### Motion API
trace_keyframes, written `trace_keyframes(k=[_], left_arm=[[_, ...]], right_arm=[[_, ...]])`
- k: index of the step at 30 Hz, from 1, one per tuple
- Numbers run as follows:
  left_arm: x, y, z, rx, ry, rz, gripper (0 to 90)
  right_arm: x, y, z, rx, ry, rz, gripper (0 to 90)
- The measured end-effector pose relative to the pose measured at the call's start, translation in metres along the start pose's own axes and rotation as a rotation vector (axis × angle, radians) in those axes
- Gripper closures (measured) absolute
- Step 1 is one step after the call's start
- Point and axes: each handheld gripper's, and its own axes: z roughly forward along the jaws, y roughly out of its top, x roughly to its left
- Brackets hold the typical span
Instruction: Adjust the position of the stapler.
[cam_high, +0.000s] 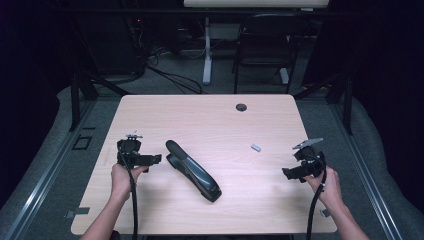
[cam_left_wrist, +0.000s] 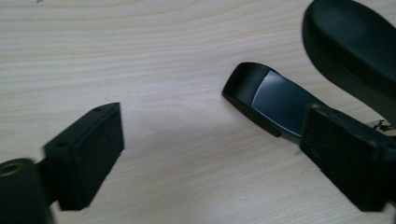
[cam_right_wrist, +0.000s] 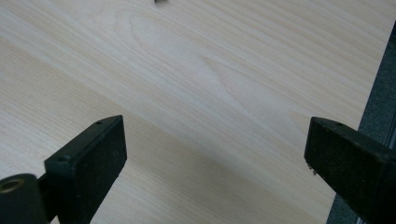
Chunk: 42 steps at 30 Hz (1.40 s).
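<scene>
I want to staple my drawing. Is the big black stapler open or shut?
Open. The stapler's top arm lifts away from its base at the left end, with a gap between them; the left gripper view shows that gap too.

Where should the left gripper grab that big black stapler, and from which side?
Probably at the raised end of the stapler, the end nearest the left gripper. There the top arm lifts off the base, leaving a narrow part for the open jaws to close across. Coming in level from the table's left looks best, since the stapler lies slantwise with that end pointing there.

Small grey piece (cam_high: 255, 147) on the tabletop (cam_high: 210, 115), perhaps a staple strip, too tiny to tell, stapler (cam_left_wrist: 280, 100) cut off at right edge
</scene>
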Motion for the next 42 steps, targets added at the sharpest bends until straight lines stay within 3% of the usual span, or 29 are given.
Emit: trace_keyframes(k=[4,6,7,11,17,25,28,42], left_arm=[[-0.007,0.000,-0.001,-0.010,-0.030,0.016,27.3],[-0.009,0.000,-0.002,-0.020,-0.048,0.031,43.7],[-0.011,0.000,-0.002,-0.025,-0.053,0.033,43.7],[-0.014,0.001,0.000,-0.019,-0.087,0.039,64.0],[-0.020,0.002,0.006,-0.005,-0.109,0.062,79.7],[-0.025,0.011,0.014,-0.010,-0.130,0.086,85.7],[-0.028,0.011,0.016,0.000,-0.117,0.103,86.9],[-0.030,0.016,0.023,0.009,-0.112,0.106,89.7]], right_arm=[[0.002,0.002,0.000,0.001,0.001,-0.013,5.3],[0.003,0.001,0.004,0.015,0.006,-0.024,5.3],[0.003,0.001,0.004,0.015,0.006,-0.024,5.3],[0.002,0.000,0.004,0.015,0.008,-0.024,5.5],[0.002,0.001,0.004,0.019,0.005,-0.026,5.7],[0.001,0.000,0.003,0.025,0.000,-0.026,5.9],[0.002,0.000,0.002,0.023,-0.001,-0.027,6.0],[0.004,0.001,0.005,0.040,0.002,-0.037,6.1]])
